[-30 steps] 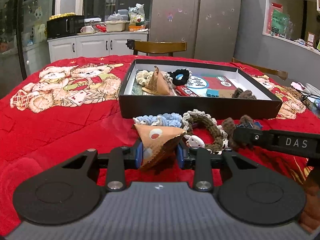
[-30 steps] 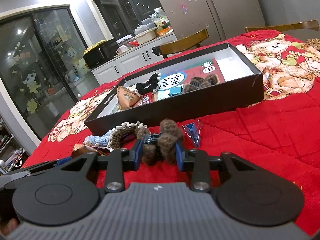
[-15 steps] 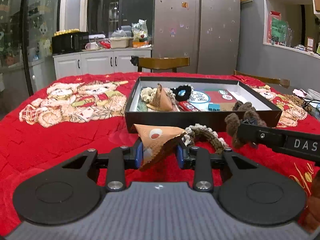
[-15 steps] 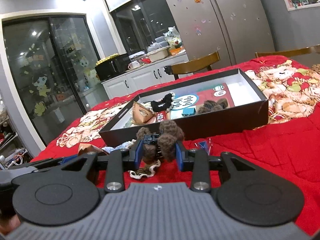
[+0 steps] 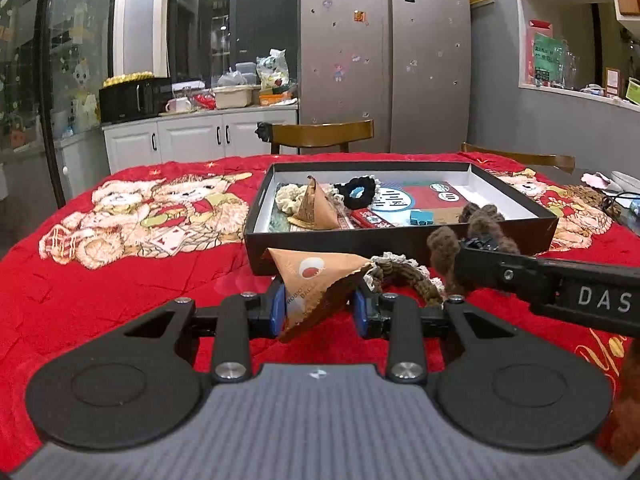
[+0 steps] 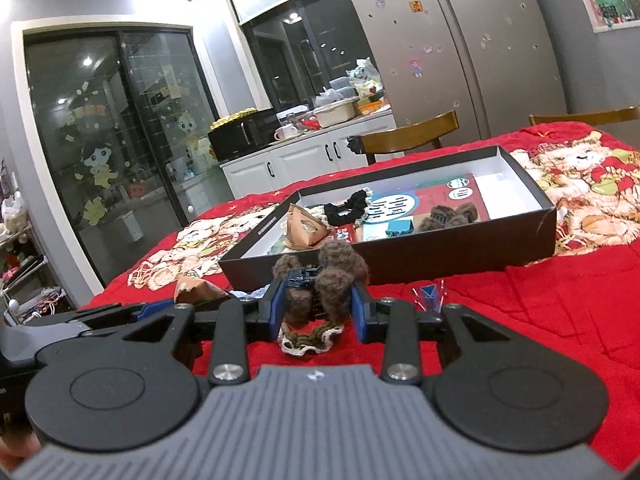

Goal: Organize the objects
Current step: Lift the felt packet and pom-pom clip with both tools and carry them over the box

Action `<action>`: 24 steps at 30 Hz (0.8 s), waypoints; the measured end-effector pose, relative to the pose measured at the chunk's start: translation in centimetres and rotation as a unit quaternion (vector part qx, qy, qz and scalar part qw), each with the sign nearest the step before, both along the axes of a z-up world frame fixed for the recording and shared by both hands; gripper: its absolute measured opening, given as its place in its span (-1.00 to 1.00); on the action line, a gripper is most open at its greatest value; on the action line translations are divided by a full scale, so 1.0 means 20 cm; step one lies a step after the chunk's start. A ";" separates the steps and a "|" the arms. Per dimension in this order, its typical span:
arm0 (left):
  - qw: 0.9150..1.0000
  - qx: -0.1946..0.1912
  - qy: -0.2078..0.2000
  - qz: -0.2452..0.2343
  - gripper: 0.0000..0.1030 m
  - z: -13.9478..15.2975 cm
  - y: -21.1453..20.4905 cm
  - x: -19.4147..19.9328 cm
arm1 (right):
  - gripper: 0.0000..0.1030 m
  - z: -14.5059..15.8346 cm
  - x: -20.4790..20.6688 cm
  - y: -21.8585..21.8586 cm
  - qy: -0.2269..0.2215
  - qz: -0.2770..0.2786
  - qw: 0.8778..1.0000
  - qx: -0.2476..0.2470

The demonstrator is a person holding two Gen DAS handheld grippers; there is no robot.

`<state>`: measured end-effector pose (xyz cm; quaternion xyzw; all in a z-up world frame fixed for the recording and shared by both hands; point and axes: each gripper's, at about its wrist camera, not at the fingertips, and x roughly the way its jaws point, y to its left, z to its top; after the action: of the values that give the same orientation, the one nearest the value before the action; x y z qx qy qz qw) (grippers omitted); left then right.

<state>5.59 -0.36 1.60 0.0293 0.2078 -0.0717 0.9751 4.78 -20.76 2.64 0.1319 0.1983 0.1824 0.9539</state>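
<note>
left gripper (image 5: 319, 306) clamps brown paper pouch (image 5: 316, 280) | right gripper (image 6: 319, 309) clamps fuzzy brown hair clip (image 6: 325, 276) | both lifted since a second ago, now just short of black box (image 5: 400, 240) near wall | drop-in likely next

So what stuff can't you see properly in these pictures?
- Left wrist view: the brown crochet scrunchie on the red blanket is partly hidden behind the tan packet in the left gripper.
- Right wrist view: the fuzzy brown hair clip in the right gripper hides part of the black box wall.
- Both views: box card text too small.
</note>
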 end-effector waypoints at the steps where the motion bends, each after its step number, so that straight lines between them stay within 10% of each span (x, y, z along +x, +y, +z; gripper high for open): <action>1: 1.000 0.003 -0.002 -0.001 -0.26 0.00 0.00 0.00 | -0.27 0.00 0.00 0.01 -0.002 0.001 1.000 -0.002; 24: 0.998 0.014 -0.055 0.030 -0.26 0.09 -0.03 -0.03 | -0.27 0.13 0.00 -0.03 -0.026 -0.018 0.999 0.004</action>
<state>5.00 -0.88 3.44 0.0401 0.1556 -0.0378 0.9863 4.87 -21.35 5.21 0.1340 0.1699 0.1695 0.9615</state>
